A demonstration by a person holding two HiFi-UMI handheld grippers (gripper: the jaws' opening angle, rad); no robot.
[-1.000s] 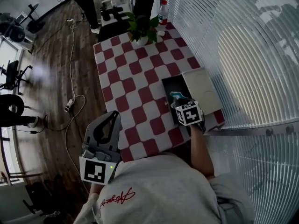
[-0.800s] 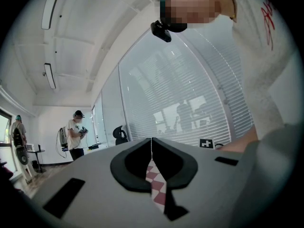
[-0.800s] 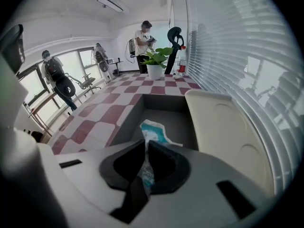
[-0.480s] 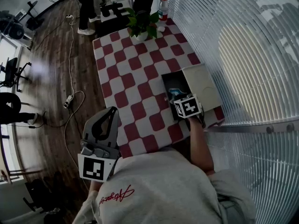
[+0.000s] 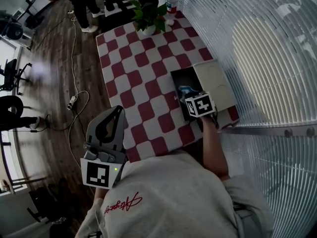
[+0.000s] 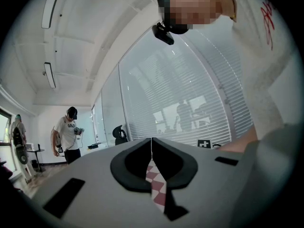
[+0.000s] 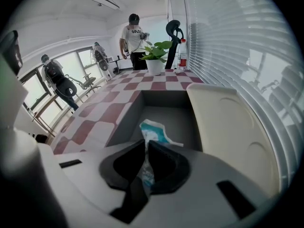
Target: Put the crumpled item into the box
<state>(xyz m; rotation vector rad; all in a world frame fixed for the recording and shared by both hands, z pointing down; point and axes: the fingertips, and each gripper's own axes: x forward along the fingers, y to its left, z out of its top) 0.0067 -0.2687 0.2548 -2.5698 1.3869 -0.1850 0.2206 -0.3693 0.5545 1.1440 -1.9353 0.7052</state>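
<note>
The right gripper [image 7: 145,148], clamped on the crumpled item [image 7: 153,131], hangs over the box [image 7: 166,99]; letting go looks next. The left gripper [image 6: 151,146] is closed on nothing.

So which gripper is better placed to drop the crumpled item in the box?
Right. The right gripper is shut on the crumpled item, right over the open box. The left gripper is shut, empty, and held off the table's near edge.

Soft daylight through the blinds [image 5: 257,38], strong fisheye warping, dark corners
</note>
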